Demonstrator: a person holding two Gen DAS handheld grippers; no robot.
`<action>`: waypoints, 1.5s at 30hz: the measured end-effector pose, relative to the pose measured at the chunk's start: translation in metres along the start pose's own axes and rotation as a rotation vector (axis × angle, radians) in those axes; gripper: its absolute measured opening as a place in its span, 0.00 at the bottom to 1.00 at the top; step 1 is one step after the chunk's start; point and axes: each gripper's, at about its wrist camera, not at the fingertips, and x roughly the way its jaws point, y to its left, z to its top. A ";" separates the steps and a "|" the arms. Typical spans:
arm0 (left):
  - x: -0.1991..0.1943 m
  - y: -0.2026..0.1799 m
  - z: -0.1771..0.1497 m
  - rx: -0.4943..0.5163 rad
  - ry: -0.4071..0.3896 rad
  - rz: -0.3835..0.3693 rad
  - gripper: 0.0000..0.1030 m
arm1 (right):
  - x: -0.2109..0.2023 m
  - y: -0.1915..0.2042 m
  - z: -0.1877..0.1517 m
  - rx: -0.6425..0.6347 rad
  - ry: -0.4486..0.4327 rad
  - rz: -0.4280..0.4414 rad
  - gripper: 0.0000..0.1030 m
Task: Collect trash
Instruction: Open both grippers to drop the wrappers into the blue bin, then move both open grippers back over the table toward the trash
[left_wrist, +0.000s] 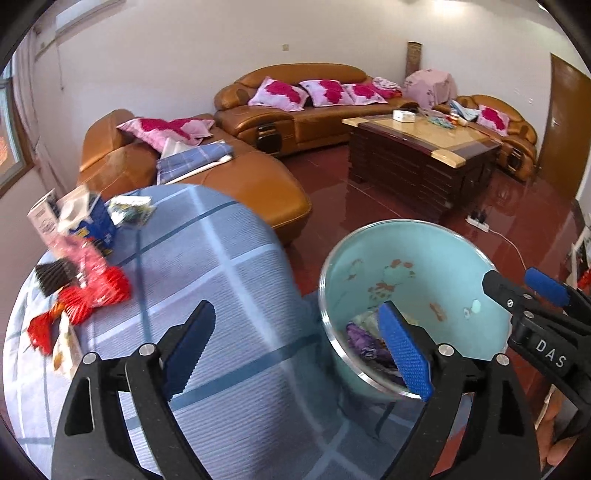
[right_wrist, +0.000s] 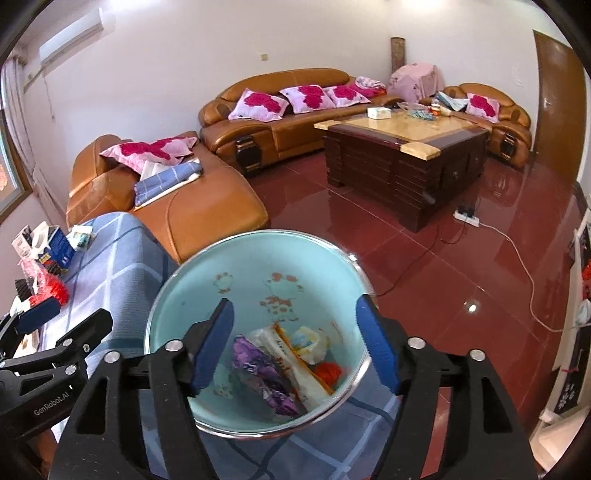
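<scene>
Two big things matter right now: the table (left_wrist: 229, 280) with the blue checked cloth, and the pale green bin (right_wrist: 258, 266) sitting just off its edge. Treat the bin as your anchor. It already holds a purple wrapper (right_wrist: 264, 373), a long white packet (right_wrist: 291, 365) and something red at the bottom, so that part looks done.

What's left, as far as I can judge, is the pile of trash (left_wrist: 77, 280) on the cloth, well away from the bin on the far side of the table: red wrappers, a blue box (left_wrist: 98, 225), a few cartons.

Your left gripper (left_wrist: 295, 350) is spread wide with nothing in it, hanging over the cloth right beside the bin's rim. Your right gripper (right_wrist: 299, 343) is also wide and empty, straight above the bin.

My advice: swing the left one across to the pile since it's nearer, come down on one red wrapper at a time, and pinch the crinkly edge rather than the middle. Keep the right one parked over the bin so you don't clip the rim.
</scene>
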 end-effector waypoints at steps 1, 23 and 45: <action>-0.001 0.006 -0.002 -0.012 0.004 0.005 0.86 | 0.000 0.004 0.000 -0.004 -0.001 0.005 0.69; -0.033 0.152 -0.055 -0.261 0.032 0.237 0.90 | -0.001 0.127 -0.011 -0.199 0.023 0.180 0.72; -0.045 0.292 -0.081 -0.443 0.038 0.400 0.88 | 0.023 0.277 -0.002 -0.382 0.072 0.400 0.69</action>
